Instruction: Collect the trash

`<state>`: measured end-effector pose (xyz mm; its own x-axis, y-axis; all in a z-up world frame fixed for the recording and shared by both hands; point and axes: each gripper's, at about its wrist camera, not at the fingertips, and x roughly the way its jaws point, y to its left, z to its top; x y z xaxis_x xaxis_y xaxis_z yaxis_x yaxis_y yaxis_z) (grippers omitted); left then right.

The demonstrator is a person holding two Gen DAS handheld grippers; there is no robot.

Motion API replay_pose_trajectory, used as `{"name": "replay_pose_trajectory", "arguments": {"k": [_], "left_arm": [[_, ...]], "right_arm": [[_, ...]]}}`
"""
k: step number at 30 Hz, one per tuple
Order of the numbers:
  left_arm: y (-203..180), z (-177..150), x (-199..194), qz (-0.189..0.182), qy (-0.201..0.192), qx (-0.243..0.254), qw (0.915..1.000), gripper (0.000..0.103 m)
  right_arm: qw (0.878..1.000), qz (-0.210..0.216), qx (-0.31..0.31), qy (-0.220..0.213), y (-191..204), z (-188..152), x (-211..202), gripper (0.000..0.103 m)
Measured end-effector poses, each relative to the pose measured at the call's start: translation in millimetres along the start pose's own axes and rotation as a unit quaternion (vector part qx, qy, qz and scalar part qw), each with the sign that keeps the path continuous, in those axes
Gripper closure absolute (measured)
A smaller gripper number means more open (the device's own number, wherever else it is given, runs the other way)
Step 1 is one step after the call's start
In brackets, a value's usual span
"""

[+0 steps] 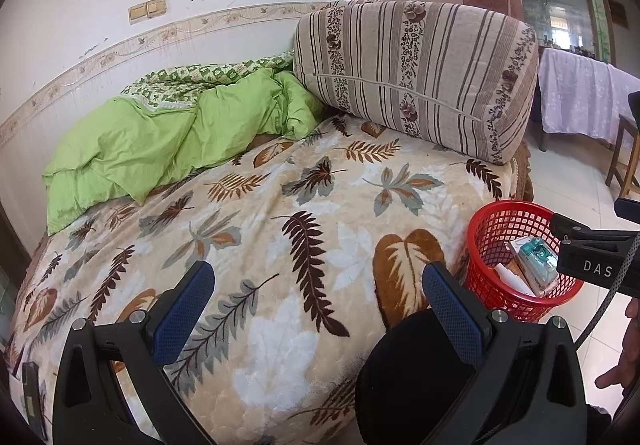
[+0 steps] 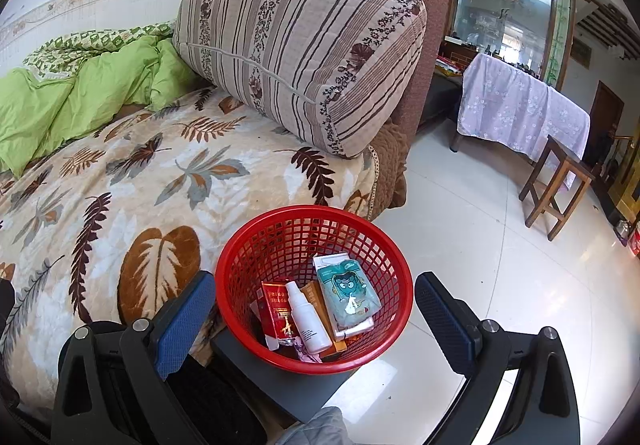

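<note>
Bedroom-like corner with white tiled floor (image 2: 460, 253) and a bed under a leaf-print blanket (image 1: 280, 213). Beside the bed's edge, a red mesh basket (image 2: 248, 245), standing on a dark flat block (image 2: 280, 381) low to the floor. Inside the basket: a white spray bottle (image 2: 306, 321) lying tilted, a red packet (image 2: 276, 305) to its left, a teal pouch (image 2: 348, 297) with a cartoon print on top of a white box (image 2: 328, 259), an orange-brown carton (image 2: 314, 293) partly hidden between bottle and pouch. Also visible from the left wrist view, with the same trash showing over the rim.

Right claw (image 2: 316, 317) hanging just above and in front of the basket, fingers spread wide to either side of it, nothing between them. Left claw (image 1: 320, 309) over the blanket, likewise released and empty, blue pads (image 1: 182, 309) well apart; a dark rounded shape (image 1: 404, 373) behind its right finger, not identifiable. Right claw's black body entering the left view at the far right, near the basket.

Farther out: a crumpled green quilt (image 1: 140, 141) against the wall, a striped cushion (image 2: 304, 49) leaning on a pink-brown headboard (image 2: 416, 5). Across the floor, a bench draped in lilac cloth (image 2: 520, 105) and a wooden stool (image 2: 556, 185) beside it. Fingers of a hand (image 1: 620, 369) at the right edge of the left view.
</note>
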<state>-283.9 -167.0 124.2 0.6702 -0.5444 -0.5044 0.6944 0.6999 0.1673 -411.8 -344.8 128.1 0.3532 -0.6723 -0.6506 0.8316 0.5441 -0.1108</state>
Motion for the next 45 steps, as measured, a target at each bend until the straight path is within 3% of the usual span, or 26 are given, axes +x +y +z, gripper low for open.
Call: {"name": "replay_pose_trajectory", "arguments": {"k": [45], "left_arm": [[1.4, -2.4, 1.3, -0.001, 0.002, -0.002, 1.0000, 0.000]], "right_arm": [[1.000, 0.007, 0.000, 0.006, 0.2, -0.7, 4.6, 0.003]]}}
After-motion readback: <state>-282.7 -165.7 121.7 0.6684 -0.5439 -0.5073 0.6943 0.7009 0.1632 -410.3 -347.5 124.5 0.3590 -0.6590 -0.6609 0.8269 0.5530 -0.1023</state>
